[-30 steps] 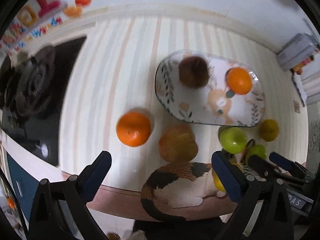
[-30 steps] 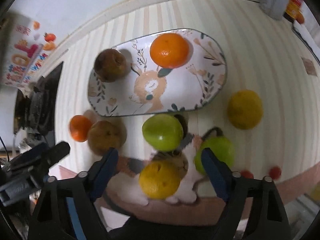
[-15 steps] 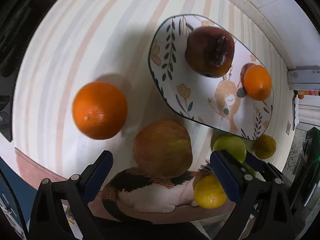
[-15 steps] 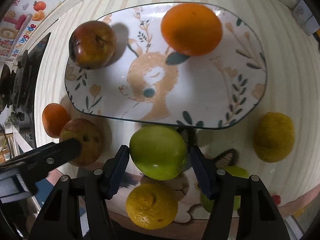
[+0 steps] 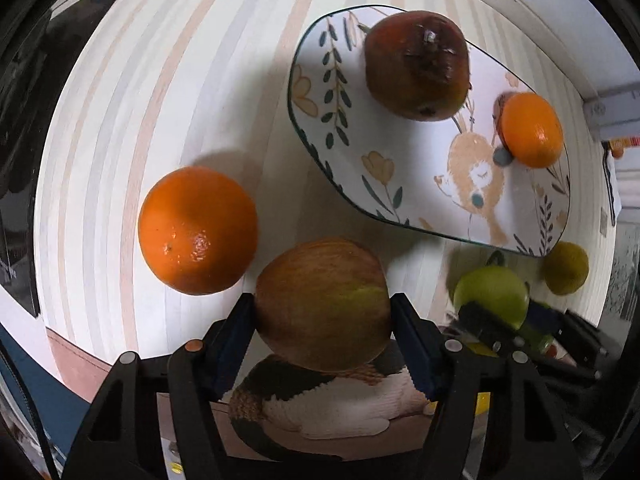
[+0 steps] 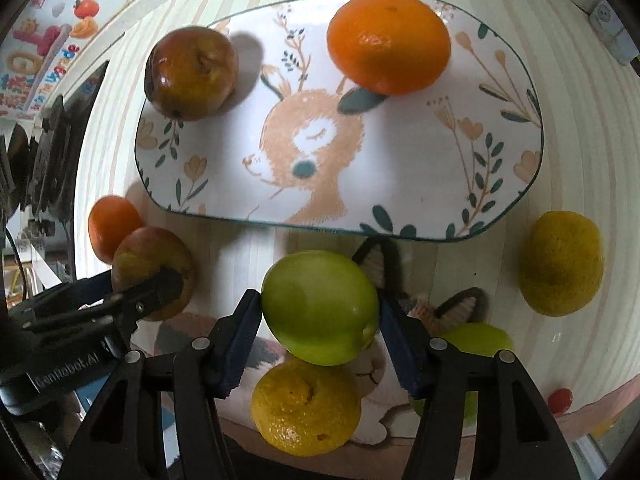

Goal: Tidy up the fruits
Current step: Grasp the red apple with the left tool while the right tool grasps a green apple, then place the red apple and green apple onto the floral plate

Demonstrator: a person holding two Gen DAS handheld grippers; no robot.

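Oval deer-print ceramic plate [image 6: 400, 168] held a dark reddish-brown apple [image 6: 191, 73] and a round orange [image 6: 388, 42]. Left gripper [image 5: 323, 330] was closing, pads touching a red-yellow apple [image 5: 323, 305]; right gripper [image 6: 320, 326] pinched a smooth green apple [image 6: 320, 306].

I am pointing my left gripper [image 5: 323, 334] almost straight down, and its jaws are closing, with the blue pads [image 5: 234, 344] meeting both sides of the reddish-brown apple [image 5: 323, 304] between them. I am aiming my right gripper [image 6: 320, 332] steeply downward too, its blue pads [image 6: 240, 342] pressing on either flank of the green apple [image 6: 320, 306]. In the right wrist view, my left gripper is reaching in from the lower left.
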